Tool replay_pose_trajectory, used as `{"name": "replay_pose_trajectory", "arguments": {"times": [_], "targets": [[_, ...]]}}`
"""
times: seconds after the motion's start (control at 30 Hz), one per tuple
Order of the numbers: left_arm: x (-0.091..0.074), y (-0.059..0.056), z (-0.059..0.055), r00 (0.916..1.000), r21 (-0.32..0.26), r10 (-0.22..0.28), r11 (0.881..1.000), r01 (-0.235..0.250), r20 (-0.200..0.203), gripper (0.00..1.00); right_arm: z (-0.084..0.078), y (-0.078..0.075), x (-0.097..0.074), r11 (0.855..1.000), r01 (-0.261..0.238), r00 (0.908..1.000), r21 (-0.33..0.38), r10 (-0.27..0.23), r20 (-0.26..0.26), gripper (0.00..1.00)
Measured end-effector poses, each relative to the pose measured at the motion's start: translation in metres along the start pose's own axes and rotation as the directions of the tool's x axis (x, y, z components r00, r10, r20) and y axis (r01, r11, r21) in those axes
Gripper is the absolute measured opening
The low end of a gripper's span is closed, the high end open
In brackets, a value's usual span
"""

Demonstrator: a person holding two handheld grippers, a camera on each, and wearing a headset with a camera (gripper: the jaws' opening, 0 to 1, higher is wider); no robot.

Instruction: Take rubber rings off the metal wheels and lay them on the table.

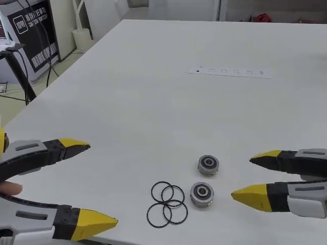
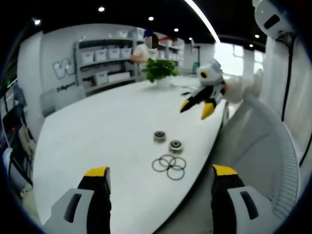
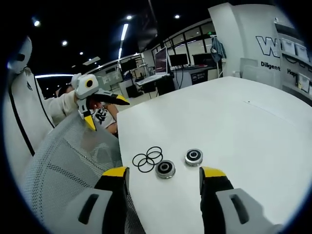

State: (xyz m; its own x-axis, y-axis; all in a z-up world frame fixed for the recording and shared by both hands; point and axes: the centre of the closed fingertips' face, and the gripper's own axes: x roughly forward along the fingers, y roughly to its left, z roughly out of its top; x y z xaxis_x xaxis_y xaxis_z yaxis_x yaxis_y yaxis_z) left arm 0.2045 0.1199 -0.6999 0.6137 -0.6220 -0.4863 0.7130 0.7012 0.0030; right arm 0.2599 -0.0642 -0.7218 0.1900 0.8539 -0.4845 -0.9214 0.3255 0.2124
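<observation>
Rubber rings (image 1: pixel 167 203), four of them, lie flat on the white table (image 1: pixel 153 102) in a loose overlapping cluster close to its near edge. Just to their right sits the nearer metal wheel (image 1: pixel 202 194), almost touching the cluster, and the farther metal wheel (image 1: pixel 208 165) rests a little beyond it, apart from the rings. I cannot tell from here whether either wheel has a ring left in its groove; their rims look dark, but the detail is too small.

My worry is the wheels: they are round, loose and near the edge, so a clumsy nudge from a jaw tip could send one sliding or rolling off the table. The rings overlap, so hooking one would likely drag its neighbours with it.

My left gripper (image 1: pixel 102 185) hangs at the left, jaws spread wide with nothing between them, tips aimed right toward the rings and well clear of them. My right gripper (image 1: pixel 241 177) hovers at the right, jaws also parted and empty, tips pointing left at the two wheels, near the nearer one but not touching it.
</observation>
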Motion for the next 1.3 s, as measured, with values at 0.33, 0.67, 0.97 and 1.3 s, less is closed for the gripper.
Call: {"name": "replay_pose_trajectory", "arguments": {"times": [0.33, 0.67, 0.97, 1.3], "targets": [[-0.001, 0.003, -0.005, 0.9999, -0.019, 0.009, 1.0, -0.009, 0.005, 0.88, -0.012, 0.002, -0.019, 0.998, 0.063, 0.9977, 0.018, -0.063, 0.026, 0.71], [0.001, 0.005, -0.015, 0.9998, -0.054, 0.014, 0.998, -0.013, 0.011, 0.9, -0.037, 0.008, -0.029, 0.991, 0.109, 0.994, 0.072, -0.11, 0.0, 0.82], [0.002, 0.007, -0.02, 0.9998, -0.086, 0.021, 0.996, -0.02, 0.008, 0.94, -0.061, 0.009, -0.038, 0.98, 0.158, 0.9872, 0.121, -0.154, -0.04, 0.93], [0.001, 0.007, -0.023, 0.9996, -0.13, 0.025, 0.991, -0.023, 0.015, 0.97, -0.073, 0.006, -0.047, 0.968, 0.202, 0.9789, 0.148, -0.195, -0.062, 0.97]]}}
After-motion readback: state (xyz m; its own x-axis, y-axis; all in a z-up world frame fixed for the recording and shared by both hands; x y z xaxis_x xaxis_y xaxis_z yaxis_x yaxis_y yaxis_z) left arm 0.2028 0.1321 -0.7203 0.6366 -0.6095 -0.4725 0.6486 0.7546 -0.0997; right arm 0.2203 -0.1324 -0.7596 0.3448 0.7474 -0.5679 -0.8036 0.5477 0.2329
